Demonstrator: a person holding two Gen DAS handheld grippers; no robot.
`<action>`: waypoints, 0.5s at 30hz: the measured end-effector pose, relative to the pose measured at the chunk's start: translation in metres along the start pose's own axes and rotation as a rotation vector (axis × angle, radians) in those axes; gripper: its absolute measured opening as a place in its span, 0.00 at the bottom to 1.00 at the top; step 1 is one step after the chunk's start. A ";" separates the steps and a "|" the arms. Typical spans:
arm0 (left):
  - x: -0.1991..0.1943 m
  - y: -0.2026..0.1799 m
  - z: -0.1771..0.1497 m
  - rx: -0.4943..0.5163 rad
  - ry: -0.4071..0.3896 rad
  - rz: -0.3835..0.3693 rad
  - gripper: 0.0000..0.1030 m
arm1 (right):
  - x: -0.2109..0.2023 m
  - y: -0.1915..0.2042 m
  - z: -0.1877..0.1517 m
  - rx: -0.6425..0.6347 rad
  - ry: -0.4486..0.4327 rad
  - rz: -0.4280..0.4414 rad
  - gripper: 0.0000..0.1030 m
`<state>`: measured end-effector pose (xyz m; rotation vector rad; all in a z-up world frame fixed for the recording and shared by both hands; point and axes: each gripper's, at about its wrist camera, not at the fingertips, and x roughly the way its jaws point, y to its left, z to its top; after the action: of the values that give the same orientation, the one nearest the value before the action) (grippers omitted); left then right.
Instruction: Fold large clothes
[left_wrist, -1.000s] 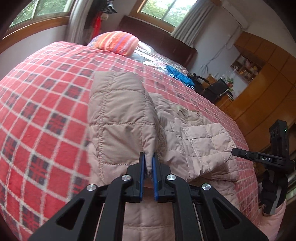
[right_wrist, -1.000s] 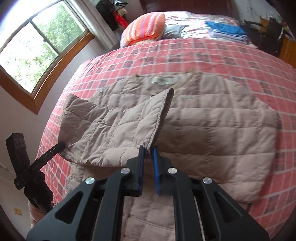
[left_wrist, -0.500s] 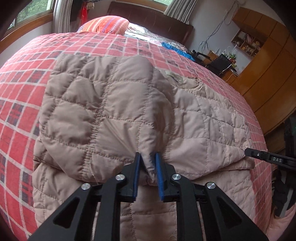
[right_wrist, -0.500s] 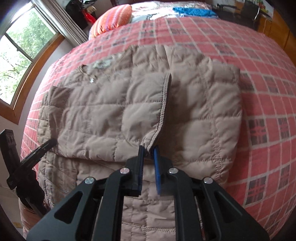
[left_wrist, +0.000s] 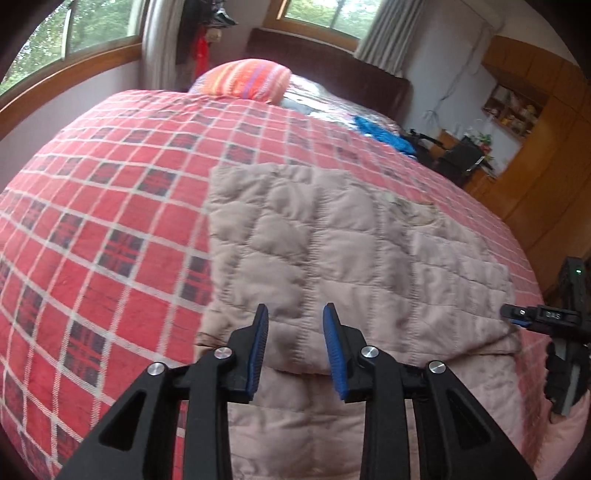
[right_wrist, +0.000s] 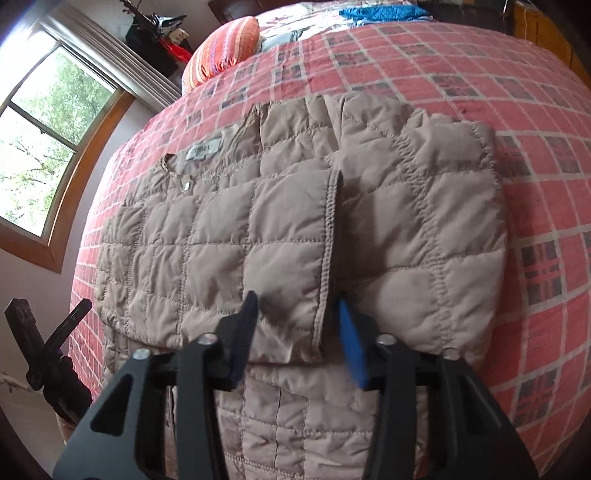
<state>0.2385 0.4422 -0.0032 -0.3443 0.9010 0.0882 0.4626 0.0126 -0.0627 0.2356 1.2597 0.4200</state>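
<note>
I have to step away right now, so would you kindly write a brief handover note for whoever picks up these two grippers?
Left gripper: open, holding nothing, above the near edge of the folded jacket.
Right gripper: open, holding nothing, astride the hemmed edge of the folded-over flap.
Jacket: beige, quilted, lying on the red plaid bedspread, collar and label towards the striped pillow.
Done: both sides are laid in over the middle and lie flat.
Left: the lower part nearest you is not yet folded; probably bring it up over the rest, then smooth.
</note>
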 end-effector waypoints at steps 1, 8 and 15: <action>0.006 0.002 -0.001 0.000 0.007 0.022 0.30 | 0.004 0.001 0.002 0.000 0.006 -0.009 0.25; 0.022 -0.006 -0.008 0.047 0.010 0.057 0.30 | -0.010 0.000 0.001 0.020 -0.029 -0.044 0.07; 0.031 -0.011 -0.011 0.090 0.028 0.081 0.30 | 0.001 -0.002 -0.002 0.014 -0.004 -0.089 0.13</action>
<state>0.2517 0.4259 -0.0306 -0.2261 0.9437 0.1173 0.4615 0.0112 -0.0646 0.1910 1.2649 0.3344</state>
